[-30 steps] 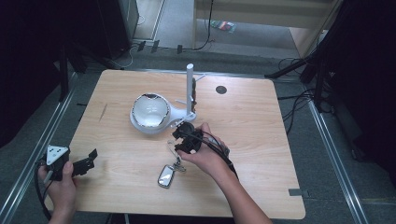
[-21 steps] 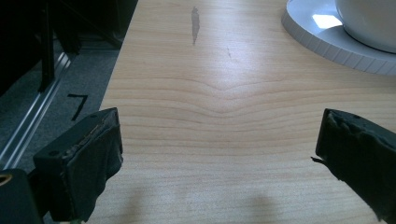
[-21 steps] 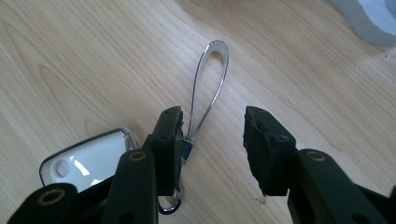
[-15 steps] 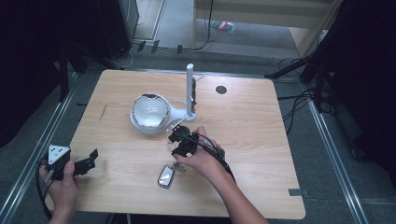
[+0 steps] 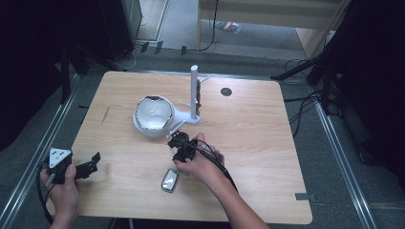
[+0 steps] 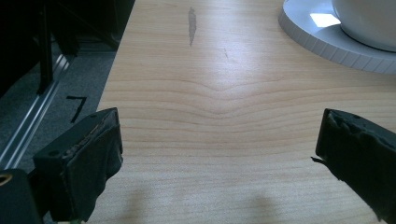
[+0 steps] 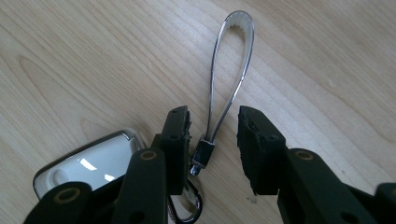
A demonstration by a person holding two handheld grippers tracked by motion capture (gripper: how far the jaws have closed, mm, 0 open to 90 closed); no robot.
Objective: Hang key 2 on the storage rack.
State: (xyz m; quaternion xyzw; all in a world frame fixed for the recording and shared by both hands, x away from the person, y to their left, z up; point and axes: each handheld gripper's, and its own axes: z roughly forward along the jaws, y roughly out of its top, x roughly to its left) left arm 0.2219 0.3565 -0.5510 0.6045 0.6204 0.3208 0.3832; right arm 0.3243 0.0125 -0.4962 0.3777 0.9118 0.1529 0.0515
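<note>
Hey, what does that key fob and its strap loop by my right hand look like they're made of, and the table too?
The silvery key fob looks like glossy white plastic in a chrome rim, judging by sharp highlights. Its grey strap loop seems leather or faux leather with a metal clasp; the ribbed inner face suggests that, though it's uncertain. The light wooden table shows grain, likely matte laminate or veneer.

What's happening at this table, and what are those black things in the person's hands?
A person holds black tongs in each hand. The right tongs have just been closing around the strap loop of a key fob lying on the table, not yet pinching it. The left tongs rest open near the table's corner. A white lamp stands behind.
</note>
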